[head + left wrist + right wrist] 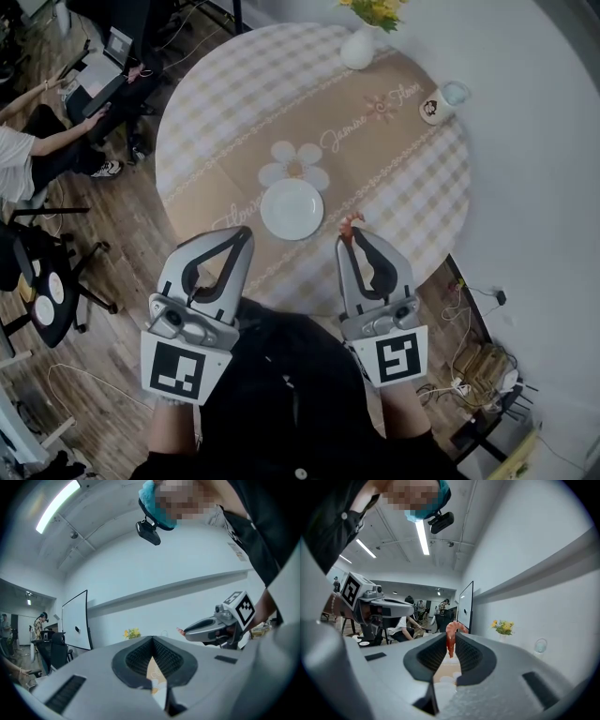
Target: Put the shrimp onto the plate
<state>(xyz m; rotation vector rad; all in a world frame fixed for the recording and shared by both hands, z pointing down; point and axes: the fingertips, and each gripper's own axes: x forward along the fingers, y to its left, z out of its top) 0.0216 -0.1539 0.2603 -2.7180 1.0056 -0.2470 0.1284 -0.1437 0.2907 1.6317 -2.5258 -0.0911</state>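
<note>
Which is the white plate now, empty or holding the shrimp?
Empty. The plate shows bare white in the head view; the shrimp is clamped in the right hand-held gripper, beside it.

On table [412, 187]: plate [292, 208]; shrimp [351, 223] just right; vase [358, 49], cup [434, 108] behind.

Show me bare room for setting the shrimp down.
The plate is empty, just left of the shrimp in the right gripper. The table is bare left of the plate and between plate and vase. Crowded only at the far edge: vase, cup.
</note>
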